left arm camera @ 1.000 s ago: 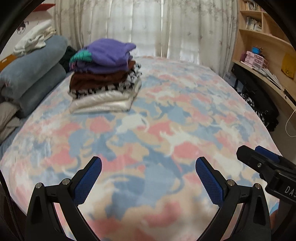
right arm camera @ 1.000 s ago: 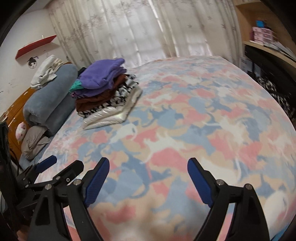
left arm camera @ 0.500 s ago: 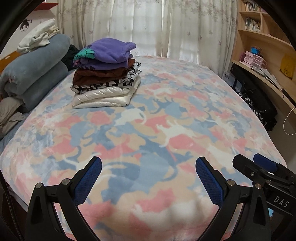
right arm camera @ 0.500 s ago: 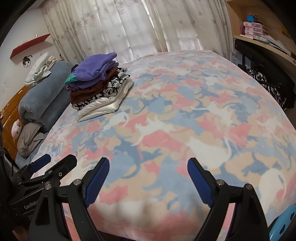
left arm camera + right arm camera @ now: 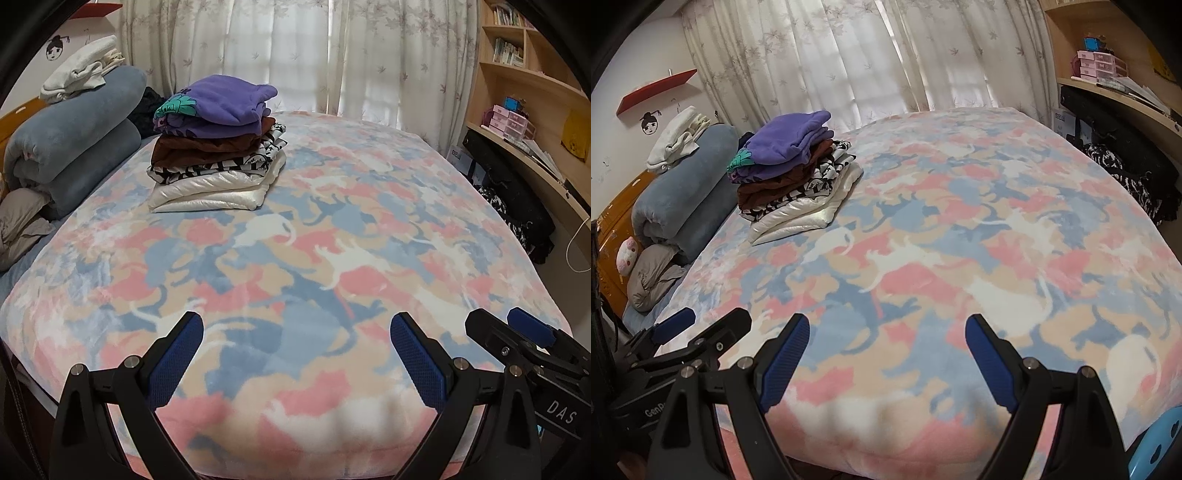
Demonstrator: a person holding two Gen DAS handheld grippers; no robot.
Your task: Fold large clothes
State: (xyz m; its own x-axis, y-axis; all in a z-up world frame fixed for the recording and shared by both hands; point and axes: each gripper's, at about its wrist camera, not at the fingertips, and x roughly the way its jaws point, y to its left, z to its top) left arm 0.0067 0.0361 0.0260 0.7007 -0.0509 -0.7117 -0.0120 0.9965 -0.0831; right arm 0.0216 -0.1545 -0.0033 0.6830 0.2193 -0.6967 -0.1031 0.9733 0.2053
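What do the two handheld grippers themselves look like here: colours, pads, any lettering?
Both the left gripper and right gripper have black angular frames with silver screws and blue textured pads lining the jaws. White lettering shows on each body: "DAS" and "GenR", both cut off. No cables or sleeves visible.

Left of the left gripper (image 5: 295, 354), the grey bedding (image 5: 22, 221) runs off-frame; far right, book spines (image 5: 508, 51) too small to read.

"das" on the right gripper (image 5: 532, 343); "genr", cut off, on the left gripper (image 5: 701, 328).
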